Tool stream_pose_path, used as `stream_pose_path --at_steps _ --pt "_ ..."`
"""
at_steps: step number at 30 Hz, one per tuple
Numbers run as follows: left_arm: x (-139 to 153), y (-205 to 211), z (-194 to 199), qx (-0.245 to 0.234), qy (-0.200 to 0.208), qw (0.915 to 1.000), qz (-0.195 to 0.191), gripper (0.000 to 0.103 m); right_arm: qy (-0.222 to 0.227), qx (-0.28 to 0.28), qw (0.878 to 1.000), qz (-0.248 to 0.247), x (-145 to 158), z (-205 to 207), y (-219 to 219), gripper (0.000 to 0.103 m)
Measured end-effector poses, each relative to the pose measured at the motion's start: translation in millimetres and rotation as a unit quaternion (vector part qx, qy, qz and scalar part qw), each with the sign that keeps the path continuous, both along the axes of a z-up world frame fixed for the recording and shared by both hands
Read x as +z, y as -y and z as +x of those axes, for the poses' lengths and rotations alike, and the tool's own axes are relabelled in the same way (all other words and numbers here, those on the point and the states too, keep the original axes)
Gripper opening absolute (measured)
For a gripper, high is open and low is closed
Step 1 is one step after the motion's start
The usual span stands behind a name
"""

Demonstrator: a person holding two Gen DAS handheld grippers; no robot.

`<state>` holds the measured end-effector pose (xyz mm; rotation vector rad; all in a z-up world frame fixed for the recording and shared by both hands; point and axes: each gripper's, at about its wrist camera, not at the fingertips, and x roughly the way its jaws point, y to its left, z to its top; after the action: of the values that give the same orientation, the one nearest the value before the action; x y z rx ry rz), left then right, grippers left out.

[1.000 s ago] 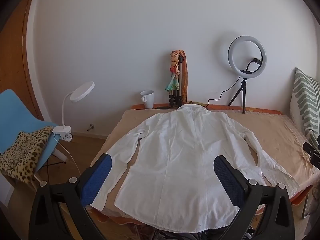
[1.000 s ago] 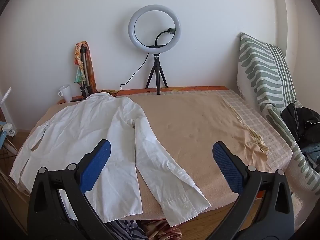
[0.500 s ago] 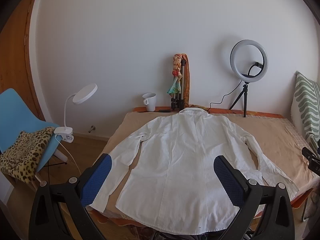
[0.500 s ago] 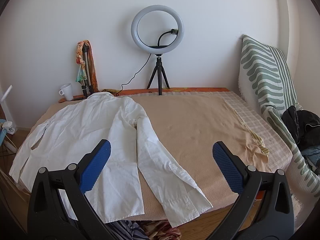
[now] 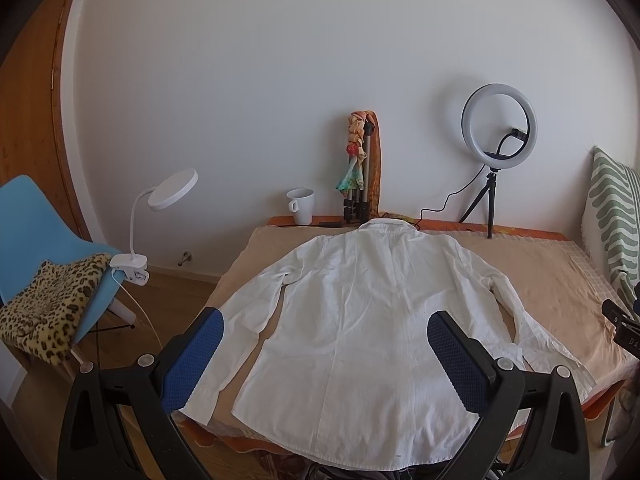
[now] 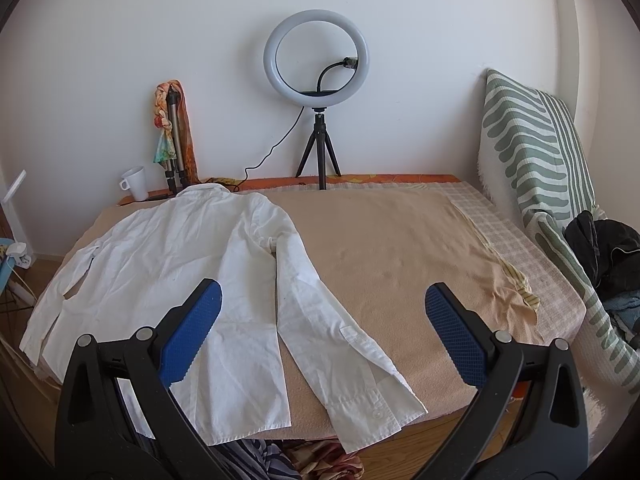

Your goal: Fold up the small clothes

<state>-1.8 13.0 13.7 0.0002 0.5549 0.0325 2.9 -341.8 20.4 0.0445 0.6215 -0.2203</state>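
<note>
A white long-sleeved shirt lies spread flat, back up, on the beige-covered table, collar toward the wall and both sleeves angled outward. My left gripper hovers open above the shirt's lower half, its blue pads wide apart. From the right wrist view the same shirt fills the table's left half, its right sleeve reaching the near edge. My right gripper is open above that sleeve and the bare beige cloth, holding nothing.
A ring light on a tripod, a white mug and a scarf-wrapped tripod stand along the wall. A striped cushion and dark clothes lie right. A blue chair with a clip lamp is left.
Both grippers have lifted and drawn back a little, so the shirt and table sit lower and farther in view. The shirt has not moved; both grippers stay open.
</note>
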Motion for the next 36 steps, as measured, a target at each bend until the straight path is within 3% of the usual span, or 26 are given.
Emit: stream_pose_path --at_steps 36 --pt "5.0 2.4 -10.5 0.001 0.011 0.9999 0.0 0.103 0.003 0.002 1.0 -0.001 3.0 -5.2 -3.0 0.103"
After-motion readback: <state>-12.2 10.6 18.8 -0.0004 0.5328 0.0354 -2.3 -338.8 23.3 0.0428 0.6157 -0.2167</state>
